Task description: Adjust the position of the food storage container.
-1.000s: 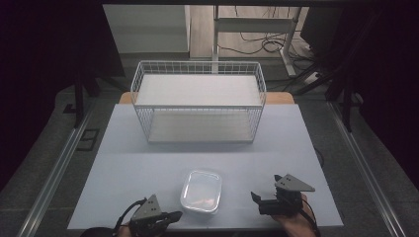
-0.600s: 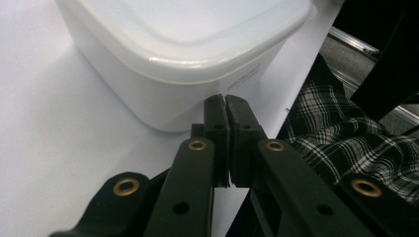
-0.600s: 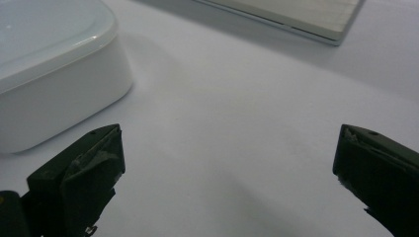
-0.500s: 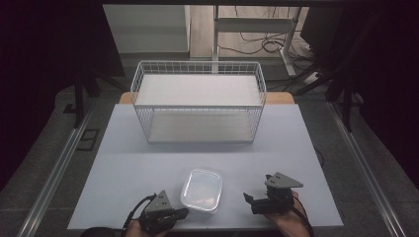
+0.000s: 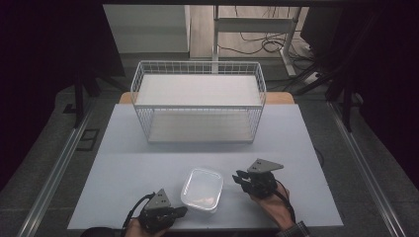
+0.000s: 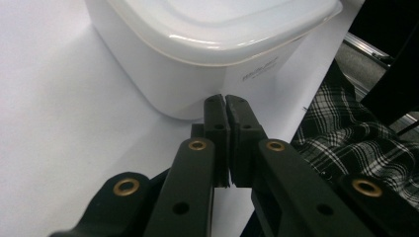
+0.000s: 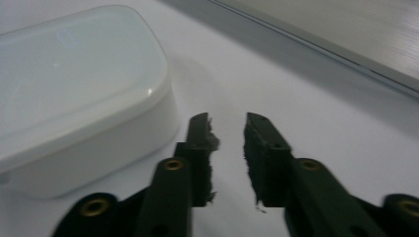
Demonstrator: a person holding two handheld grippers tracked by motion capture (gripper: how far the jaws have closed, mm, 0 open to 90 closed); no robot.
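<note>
The tub point(image 5: 202, 188) sits between both grippers; the left gripper point(image 6: 226, 106), clenched empty, nearly touches its near corner, while the right gripper point(image 7: 228, 129) waits released alongside.

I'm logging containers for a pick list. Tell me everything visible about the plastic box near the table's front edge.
The plastic box is a translucent white, rounded-rectangle food container with a matching lid pressed on, so it is closed. A faint printed mark shows on its side wall. Contents cannot be made out. It sits flat and upright on the pale table, between the left gripper and right gripper, in front of the wire basket. The left gripper's shut jaws point at its lower wall, very close; contact is unclear. The right gripper is open beside it, not touching.
</note>
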